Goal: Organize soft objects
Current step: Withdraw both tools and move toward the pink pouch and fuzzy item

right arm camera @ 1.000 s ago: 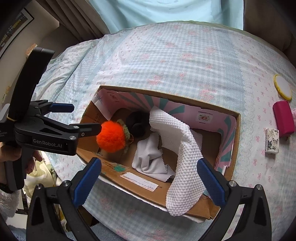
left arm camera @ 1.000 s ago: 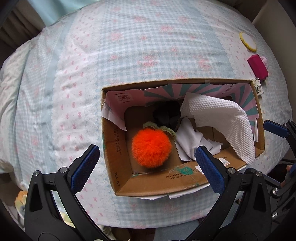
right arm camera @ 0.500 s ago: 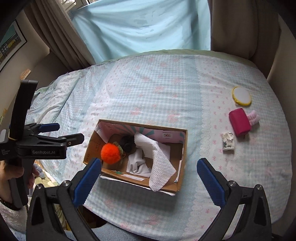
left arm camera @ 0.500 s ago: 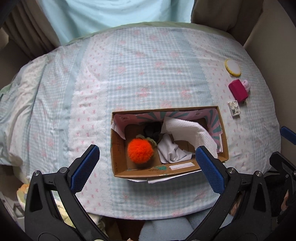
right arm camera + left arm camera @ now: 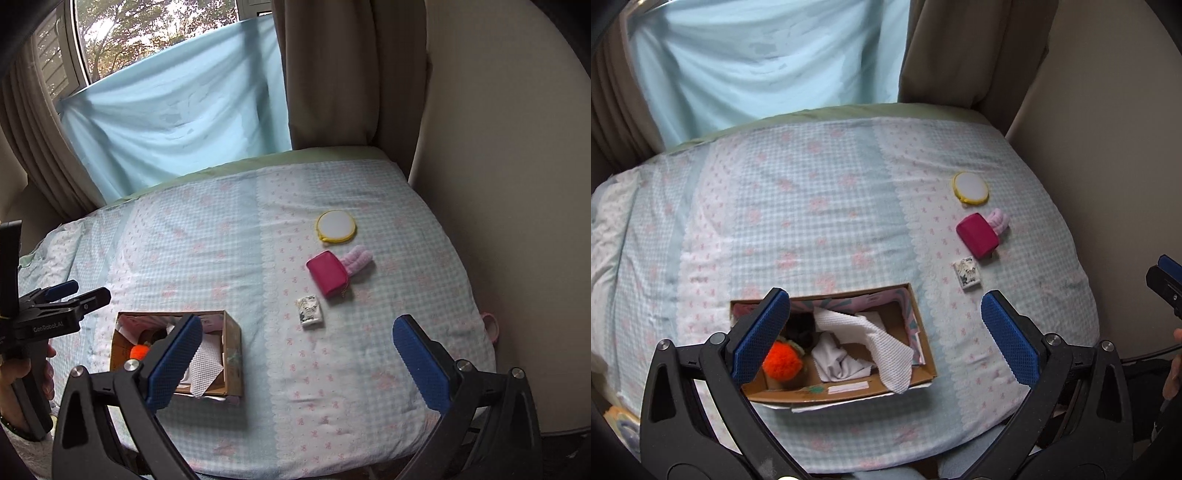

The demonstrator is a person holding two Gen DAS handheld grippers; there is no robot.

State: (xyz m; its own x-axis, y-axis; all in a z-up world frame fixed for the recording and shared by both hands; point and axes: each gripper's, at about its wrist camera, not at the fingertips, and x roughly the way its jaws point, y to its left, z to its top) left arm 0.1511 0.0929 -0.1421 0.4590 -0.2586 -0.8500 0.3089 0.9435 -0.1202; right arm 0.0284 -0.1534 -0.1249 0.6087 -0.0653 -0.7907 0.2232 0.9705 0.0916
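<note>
Both tools are empty and wide open. The left gripper (image 5: 884,334) hangs over the near edge of the bed (image 5: 820,221), and the right gripper (image 5: 297,363) does too. The cardboard box (image 5: 925,354) holds an orange pompom (image 5: 783,360), a grey cloth (image 5: 834,360) and a white towel (image 5: 871,338) that flops over its side.

The step in hand looks like picking what comes next — maybe the pink plush piece (image 5: 356,258) beside the red pouch (image 5: 327,271). That calls for a long reach to the right.

The bed has a checked blue cover. Behind it hang a blue sheet (image 5: 177,114) and brown curtains (image 5: 328,74) by 1 window.
</note>
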